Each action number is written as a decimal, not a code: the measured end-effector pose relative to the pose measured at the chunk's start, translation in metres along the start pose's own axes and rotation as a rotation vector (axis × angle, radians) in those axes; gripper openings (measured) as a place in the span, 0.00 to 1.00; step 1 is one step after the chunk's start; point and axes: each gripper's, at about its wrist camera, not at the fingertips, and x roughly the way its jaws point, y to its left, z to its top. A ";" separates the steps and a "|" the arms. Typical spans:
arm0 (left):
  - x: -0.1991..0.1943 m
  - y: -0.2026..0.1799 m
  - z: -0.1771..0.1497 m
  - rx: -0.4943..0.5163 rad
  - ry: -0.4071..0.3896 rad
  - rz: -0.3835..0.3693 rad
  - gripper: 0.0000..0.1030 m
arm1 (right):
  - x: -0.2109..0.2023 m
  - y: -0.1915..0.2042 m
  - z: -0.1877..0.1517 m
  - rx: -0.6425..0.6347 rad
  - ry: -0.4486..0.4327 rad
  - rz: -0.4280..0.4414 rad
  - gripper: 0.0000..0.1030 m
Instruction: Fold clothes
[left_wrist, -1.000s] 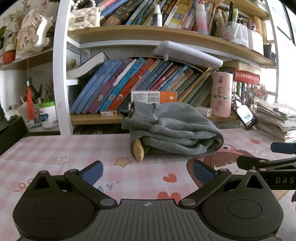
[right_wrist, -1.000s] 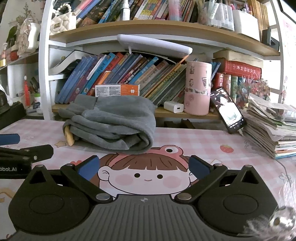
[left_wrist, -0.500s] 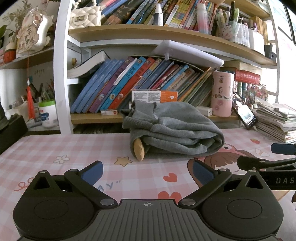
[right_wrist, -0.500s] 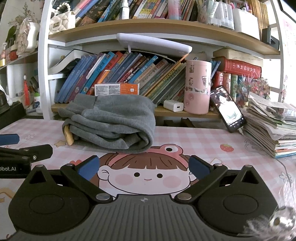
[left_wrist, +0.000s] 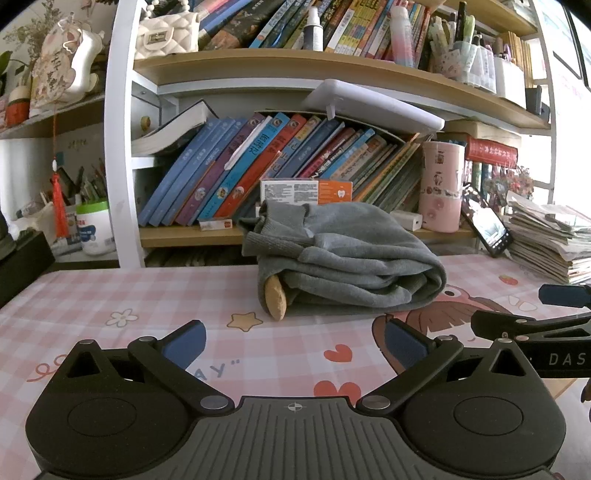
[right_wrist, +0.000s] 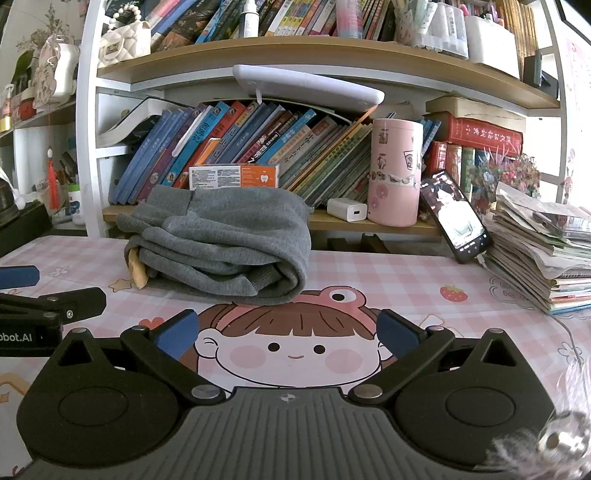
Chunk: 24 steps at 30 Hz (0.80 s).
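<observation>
A grey sweater (left_wrist: 343, 258) lies folded in a thick bundle on the pink checked table mat (left_wrist: 147, 295), near the back edge in front of the bookshelf. A tan patch shows at its left end. It also shows in the right wrist view (right_wrist: 225, 243). My left gripper (left_wrist: 293, 341) is open and empty, low over the mat, well short of the bundle. My right gripper (right_wrist: 286, 332) is open and empty, also short of the bundle. Each gripper appears at the side of the other's view: the right one (left_wrist: 546, 317), the left one (right_wrist: 44, 302).
A bookshelf (left_wrist: 280, 166) with leaning books stands right behind the sweater. A pink cup (right_wrist: 395, 173), a white charger (right_wrist: 347, 209), a propped phone (right_wrist: 456, 218) and a stack of papers (right_wrist: 546, 254) stand at the right. A black box (left_wrist: 22, 262) sits at the left.
Almost nothing differs. Both grippers stay open and hold nearly still; the view drifts very slightly. The sweater has not moved.
</observation>
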 end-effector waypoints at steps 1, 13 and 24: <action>0.000 0.000 0.000 0.000 0.000 0.000 1.00 | 0.000 0.000 0.000 0.000 0.000 0.000 1.00; 0.000 0.000 0.000 0.003 0.001 -0.004 1.00 | 0.000 0.001 0.000 -0.004 0.001 0.000 1.00; 0.000 0.000 0.000 0.005 -0.003 -0.002 1.00 | 0.000 0.001 0.000 -0.005 0.004 0.001 1.00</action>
